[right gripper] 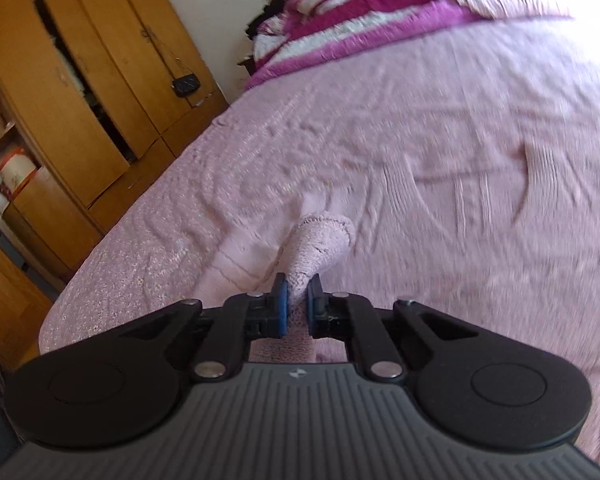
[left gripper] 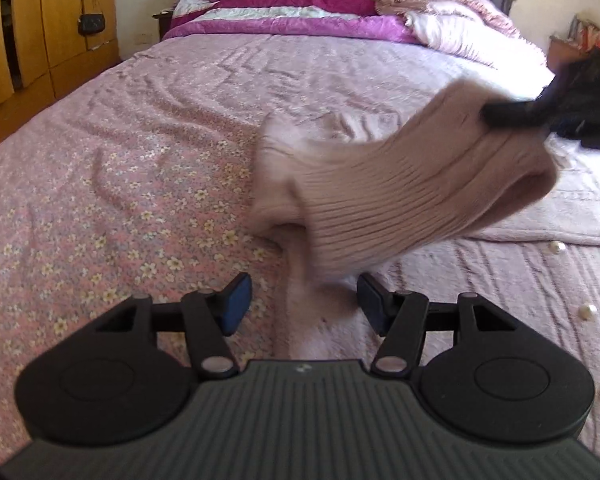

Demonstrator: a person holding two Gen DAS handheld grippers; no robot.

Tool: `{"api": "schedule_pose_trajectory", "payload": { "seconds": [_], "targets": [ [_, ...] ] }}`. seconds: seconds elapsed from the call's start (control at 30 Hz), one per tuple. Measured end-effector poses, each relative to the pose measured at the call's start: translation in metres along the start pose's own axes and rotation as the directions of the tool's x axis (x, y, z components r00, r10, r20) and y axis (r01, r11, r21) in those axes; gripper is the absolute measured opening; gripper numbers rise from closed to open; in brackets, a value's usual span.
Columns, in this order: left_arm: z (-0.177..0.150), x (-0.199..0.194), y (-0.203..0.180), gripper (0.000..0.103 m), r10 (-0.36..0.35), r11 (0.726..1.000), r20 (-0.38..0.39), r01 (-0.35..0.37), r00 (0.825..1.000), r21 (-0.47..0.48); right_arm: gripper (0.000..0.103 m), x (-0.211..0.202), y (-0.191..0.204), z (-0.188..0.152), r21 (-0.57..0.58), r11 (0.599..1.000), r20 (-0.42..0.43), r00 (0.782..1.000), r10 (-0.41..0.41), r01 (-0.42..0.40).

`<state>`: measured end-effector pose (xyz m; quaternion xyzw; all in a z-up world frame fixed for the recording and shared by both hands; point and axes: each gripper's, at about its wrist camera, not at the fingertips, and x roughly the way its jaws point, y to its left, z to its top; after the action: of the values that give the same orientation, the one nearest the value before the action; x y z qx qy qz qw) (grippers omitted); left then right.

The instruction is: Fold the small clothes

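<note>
A pale pink ribbed sock [left gripper: 380,196] hangs in the air over the bed, blurred. My right gripper's black finger [left gripper: 512,114] pinches its upper end at the right of the left wrist view. In the right wrist view my right gripper [right gripper: 297,304] is shut on the sock [right gripper: 320,244], whose end sticks out past the pads. My left gripper [left gripper: 300,304] is open; the sock's lower end hangs down between its jaws, and neither pad is seen touching it.
The pink floral bedspread [left gripper: 120,184] covers the bed. A crumpled magenta and white quilt [left gripper: 300,4] lies at the head. A pale garment with pearl beads [left gripper: 540,280] lies at right. A wooden wardrobe [right gripper: 80,92] stands left. Dark clothing [left gripper: 592,100] lies far right.
</note>
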<state>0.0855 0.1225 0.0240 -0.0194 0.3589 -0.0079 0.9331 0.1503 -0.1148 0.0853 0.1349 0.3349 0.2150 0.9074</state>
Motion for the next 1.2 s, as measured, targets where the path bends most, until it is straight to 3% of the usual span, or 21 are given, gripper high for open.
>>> {"api": "schedule_pose_trajectory", "payload": {
  "seconds": [0.17,0.27,0.4,0.6,0.67,0.7,0.9,1.03,1.2],
  "targets": [
    [0.007,0.01,0.002,0.06,0.023,1.0,-0.003,-0.023,1.0,-0.017,0.009,-0.024,0.003,0.024,-0.046,0.998,0.091,0.995,-0.032,0.036],
    [0.008,0.012,0.001,0.06,0.027,0.999,-0.004,-0.027,1.0,-0.021,0.009,-0.03,-0.008,0.028,-0.04,0.995,0.099,0.991,-0.086,0.09],
    [0.007,0.014,0.0,0.062,0.033,0.999,-0.002,-0.033,0.999,-0.012,0.009,-0.017,-0.037,0.021,0.017,0.989,0.042,0.988,-0.148,0.147],
    [0.006,0.011,-0.001,0.062,0.04,0.999,-0.005,-0.04,0.999,0.003,0.011,0.013,-0.076,-0.007,0.089,0.958,-0.056,0.962,-0.269,0.273],
    [0.006,0.009,-0.001,0.062,0.043,0.999,-0.01,-0.043,0.999,0.007,0.016,0.013,-0.078,-0.018,0.105,0.965,-0.026,0.971,-0.239,0.24],
    [0.007,0.008,0.0,0.062,0.044,0.999,-0.013,-0.044,0.999,0.005,0.024,0.011,-0.077,-0.02,0.101,0.967,-0.021,0.972,-0.234,0.235],
    [0.005,-0.001,0.003,0.062,0.047,0.999,-0.023,-0.047,0.999,-0.015,0.047,-0.016,-0.042,-0.03,-0.02,0.966,0.069,0.964,-0.257,0.259],
    [0.0,-0.007,0.004,0.063,0.048,0.999,-0.022,-0.049,0.999,-0.023,0.054,-0.026,-0.012,-0.038,-0.104,0.973,0.098,0.976,-0.194,0.204],
    [-0.005,-0.01,0.003,0.062,0.048,0.999,-0.02,-0.048,0.999,-0.021,0.058,-0.014,0.019,-0.048,-0.185,0.973,0.046,0.991,-0.128,0.134]
  ]
}}
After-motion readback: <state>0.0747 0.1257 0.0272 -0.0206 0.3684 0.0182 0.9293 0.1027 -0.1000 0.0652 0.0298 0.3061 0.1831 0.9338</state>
